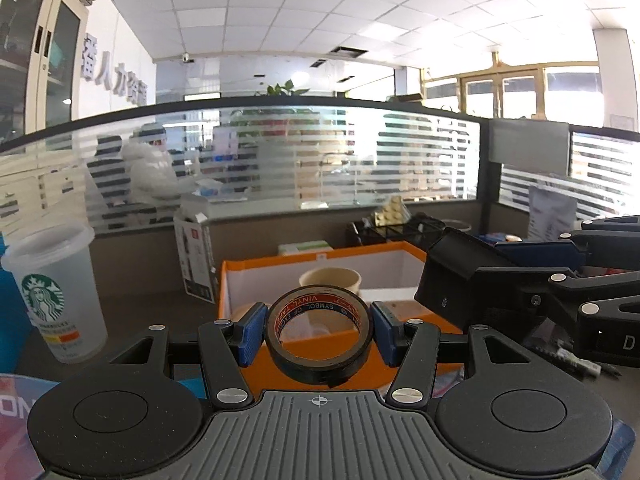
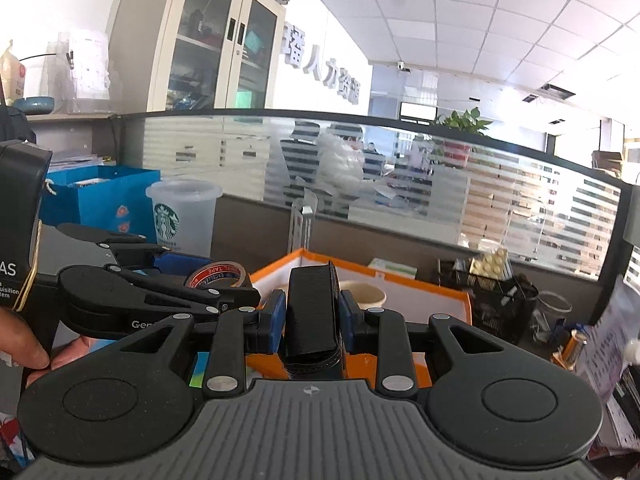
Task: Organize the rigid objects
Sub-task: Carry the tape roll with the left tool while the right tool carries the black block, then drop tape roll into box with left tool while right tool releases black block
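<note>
The left gripper [image 1: 319, 334] fingers pinched a tape roll [image 1: 319, 338]; the right gripper [image 2: 313, 320] fingers pinched a black case [image 2: 313, 312], both before the orange box [image 1: 320, 258] rim.

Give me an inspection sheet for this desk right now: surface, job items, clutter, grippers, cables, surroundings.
Surface: dark desk, crowded at its edges.
Job's things: black tape roll and black case, both held in front of the orange box; paper cup already inside it.
Clutter: Starbucks cup, blue bag, black mesh organizer.
Grippers: left gripper shut on the tape roll; right gripper shut on the black case.
Cables: nothing seen.
Surroundings: frosted glass partition, cabinet, potted plant.
</note>
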